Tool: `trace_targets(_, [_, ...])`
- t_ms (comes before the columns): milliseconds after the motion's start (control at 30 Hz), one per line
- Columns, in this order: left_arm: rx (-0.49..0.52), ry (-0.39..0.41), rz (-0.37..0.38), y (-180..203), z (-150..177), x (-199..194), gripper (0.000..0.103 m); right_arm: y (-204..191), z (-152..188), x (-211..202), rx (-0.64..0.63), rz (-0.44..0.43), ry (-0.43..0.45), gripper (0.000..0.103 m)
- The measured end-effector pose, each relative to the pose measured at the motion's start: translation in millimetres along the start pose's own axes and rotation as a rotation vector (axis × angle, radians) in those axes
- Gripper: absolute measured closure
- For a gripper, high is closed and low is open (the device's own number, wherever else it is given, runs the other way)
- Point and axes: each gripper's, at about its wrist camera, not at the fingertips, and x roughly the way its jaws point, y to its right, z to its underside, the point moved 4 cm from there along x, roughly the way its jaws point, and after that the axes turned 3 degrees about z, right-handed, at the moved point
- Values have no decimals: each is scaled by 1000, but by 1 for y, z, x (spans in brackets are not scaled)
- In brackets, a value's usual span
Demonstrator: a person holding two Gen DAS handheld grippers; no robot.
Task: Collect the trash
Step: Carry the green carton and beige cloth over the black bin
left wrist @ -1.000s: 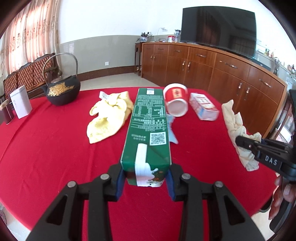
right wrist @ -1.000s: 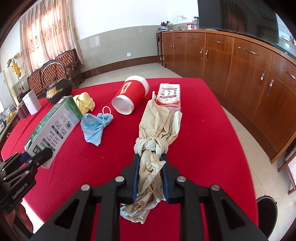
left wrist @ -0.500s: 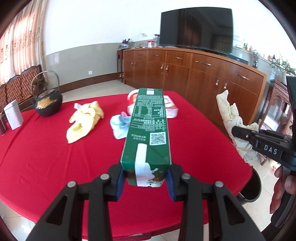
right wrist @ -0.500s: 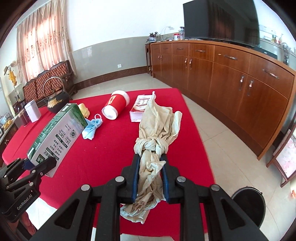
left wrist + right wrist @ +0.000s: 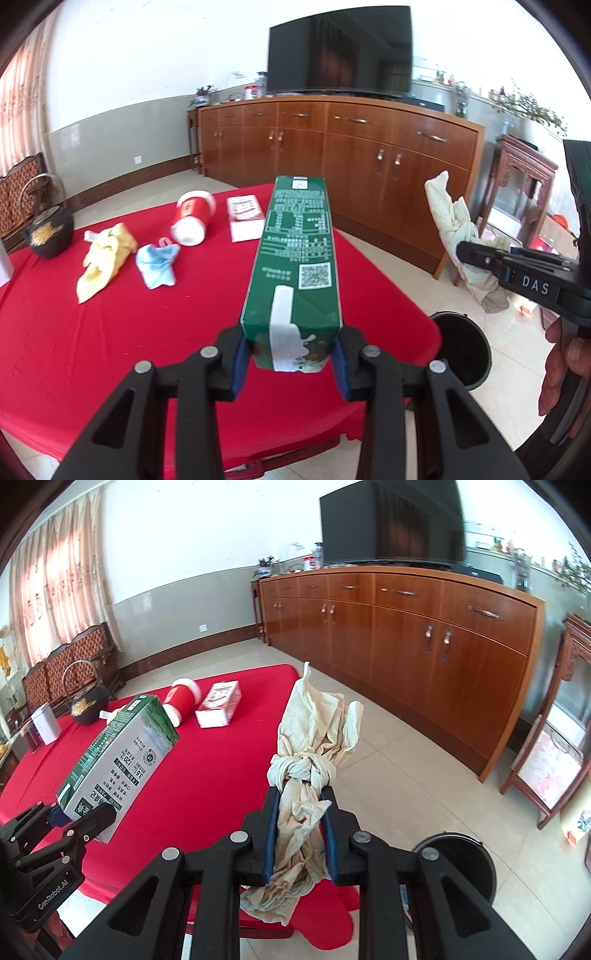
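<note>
left gripper (image 5: 291, 360) | green carton (image 5: 295, 258) now off the red table (image 5: 110, 332), raised above its edge || right gripper (image 5: 300, 834) | knotted beige rag (image 5: 306, 771) lifted off the cloth, now past the table edge above the floor || black bin (image 5: 465, 860) now in both views

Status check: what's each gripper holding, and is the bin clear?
Left gripper shut on green carton. Right gripper shut on knotted beige cloth. Black bin on floor below, nothing blocking.

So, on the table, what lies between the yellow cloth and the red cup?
In the left wrist view, a blue face mask lies between the yellow cloth and the red cup.
</note>
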Motion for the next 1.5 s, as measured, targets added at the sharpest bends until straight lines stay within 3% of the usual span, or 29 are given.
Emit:
trace_targets(900, [182,-85,211,142,11,35,64,156,60,-32,133,193,-52,80])
trace_targets(1500, [292,-271,329,234,54,94,64,244,131,3,142,230,-219,80])
